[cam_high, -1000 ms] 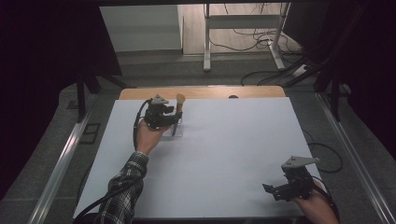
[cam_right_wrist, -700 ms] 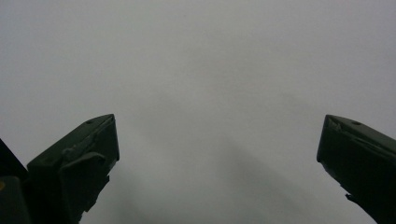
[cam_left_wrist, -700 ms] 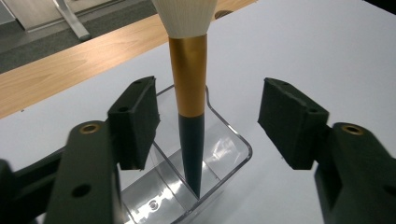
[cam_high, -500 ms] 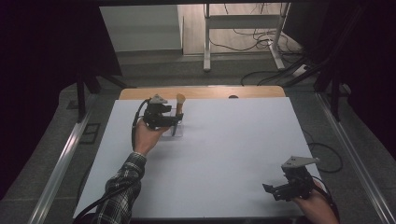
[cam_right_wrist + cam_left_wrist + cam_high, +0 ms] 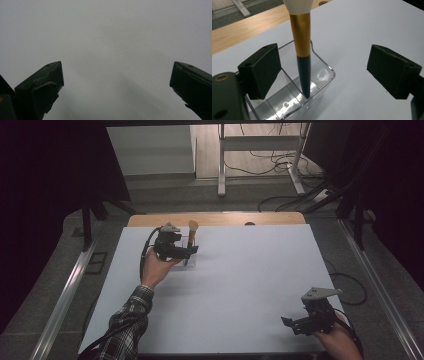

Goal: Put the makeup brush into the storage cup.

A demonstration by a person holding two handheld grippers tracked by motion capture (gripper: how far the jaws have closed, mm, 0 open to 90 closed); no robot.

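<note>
Left gripper [image 5: 322, 72] wide open around the brush [image 5: 302, 45] standing in the holder [image 5: 322, 75], barely moved; right gripper [image 5: 115, 85] unchanged, wide open.

High view overlooks the table [image 5: 240, 285]; gripper views look close.

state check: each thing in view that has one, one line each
Brush: upright, handle tip down in the holder, bristles up, not gripped.
Holder: clear, upright on the table, divided into compartments.
Left hand-held gripper: open, jaws either side of the brush, not touching it.
Right hand-held gripper: open, empty, over the bare table.
</note>
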